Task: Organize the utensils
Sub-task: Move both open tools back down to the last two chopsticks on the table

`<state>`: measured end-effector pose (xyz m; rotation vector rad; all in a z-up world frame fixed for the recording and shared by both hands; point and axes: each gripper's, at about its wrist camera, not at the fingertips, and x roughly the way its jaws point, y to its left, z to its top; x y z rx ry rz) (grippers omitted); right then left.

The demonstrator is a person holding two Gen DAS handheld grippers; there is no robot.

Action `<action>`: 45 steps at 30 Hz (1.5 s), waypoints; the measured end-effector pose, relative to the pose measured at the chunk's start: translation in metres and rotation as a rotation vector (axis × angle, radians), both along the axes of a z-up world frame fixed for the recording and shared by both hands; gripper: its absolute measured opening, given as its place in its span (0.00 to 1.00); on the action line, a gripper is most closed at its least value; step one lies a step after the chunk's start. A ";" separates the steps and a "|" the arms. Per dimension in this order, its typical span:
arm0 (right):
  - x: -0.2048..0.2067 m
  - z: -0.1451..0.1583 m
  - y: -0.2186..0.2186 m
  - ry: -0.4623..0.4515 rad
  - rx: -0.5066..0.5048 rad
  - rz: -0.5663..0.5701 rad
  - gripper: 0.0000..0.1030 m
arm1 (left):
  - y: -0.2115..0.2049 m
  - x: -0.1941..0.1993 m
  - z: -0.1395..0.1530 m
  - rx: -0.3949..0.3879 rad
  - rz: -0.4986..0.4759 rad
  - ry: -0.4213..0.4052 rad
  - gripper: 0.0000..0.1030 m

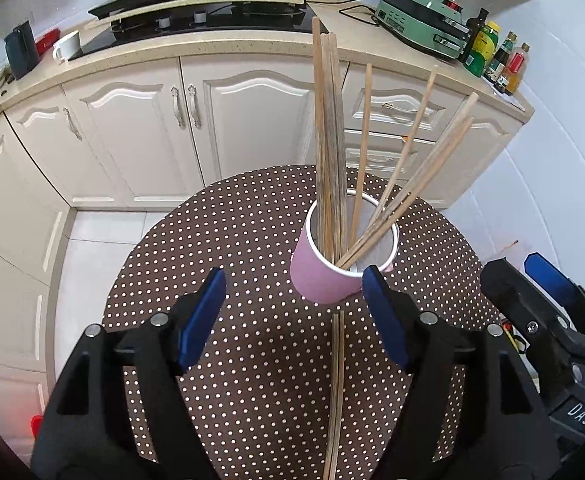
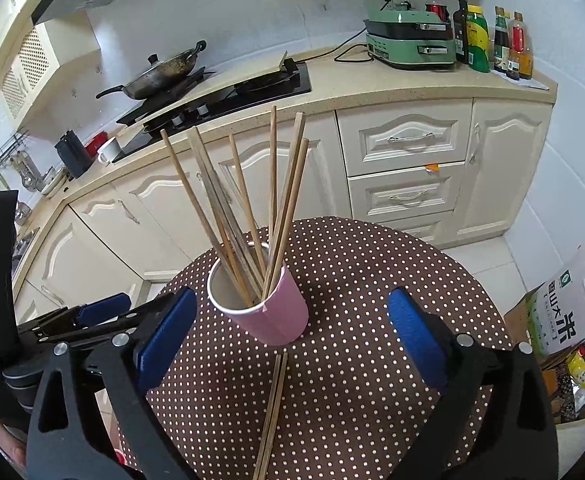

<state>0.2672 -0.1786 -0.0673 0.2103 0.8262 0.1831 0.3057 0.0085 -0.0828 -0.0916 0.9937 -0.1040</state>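
Observation:
A pink paper cup [image 1: 318, 284] [image 2: 280, 316] stands on a round table [image 1: 228, 240] [image 2: 372, 280] with a brown dotted cloth. Several wooden chopsticks [image 1: 328, 140] [image 2: 288, 200] stand fanned out in the cup. Two more chopsticks [image 1: 337, 380] [image 2: 274, 400] lie side by side on the cloth, just in front of the cup. My left gripper [image 1: 294, 276] is open above them, just short of the cup, with nothing held. My right gripper [image 2: 292, 296] is also open wide and empty, its pads clear of the cup on both sides.
Behind the table runs a cream kitchen counter [image 2: 372, 84] with a stove [image 2: 228, 96], a wok [image 2: 160, 74], a green appliance [image 2: 408, 46] and several bottles [image 2: 492, 40]. A white mug [image 1: 68, 45] stands at the left. A rice bag [image 2: 560, 320] sits on the floor at the right.

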 end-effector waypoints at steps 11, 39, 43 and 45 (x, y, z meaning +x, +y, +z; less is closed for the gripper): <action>-0.032 0.008 -0.007 -0.014 -0.013 0.008 0.91 | -0.005 -0.038 0.009 0.000 0.008 -0.028 0.72; -0.092 -0.048 -0.004 0.171 -0.047 0.041 0.91 | -0.006 -0.107 -0.043 0.042 0.024 0.089 0.74; -0.092 -0.064 0.001 0.220 -0.081 0.053 0.91 | -0.003 -0.108 -0.060 0.052 0.029 0.129 0.74; -0.091 -0.070 0.002 0.241 -0.084 0.059 0.91 | -0.001 -0.108 -0.068 0.048 0.031 0.148 0.74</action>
